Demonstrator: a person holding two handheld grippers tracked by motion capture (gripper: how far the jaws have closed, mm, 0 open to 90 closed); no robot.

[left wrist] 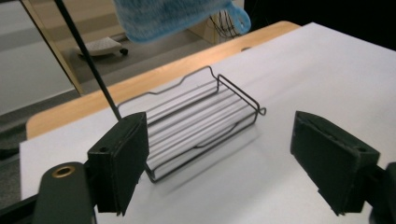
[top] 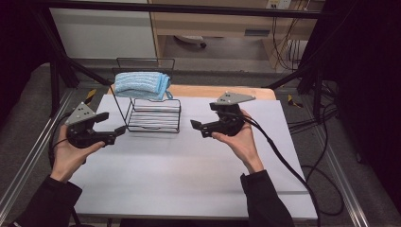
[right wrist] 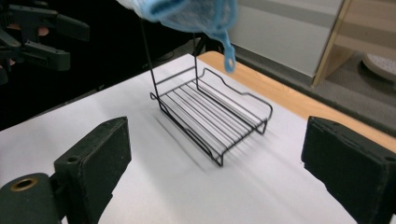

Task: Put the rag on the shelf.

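The left gripper [top: 112, 126], jaws apart and empty, flanks a black wire rack [top: 153, 116] near the table's [top: 189, 170] far edge, unlabelled blue towel [top: 142, 85] draped on top, opposite the right gripper [top: 196, 126], likewise apart.

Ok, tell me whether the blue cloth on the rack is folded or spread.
Folded: the blue cloth sits bunched in layers on the wire rack.

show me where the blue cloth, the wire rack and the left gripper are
blue cloth [top: 142, 85], high view, middle of the folded cloth.
wire rack [top: 155, 118], high view, bars of its lower shelf.
left gripper [top: 111, 126], high view, midway between its open fingertips.
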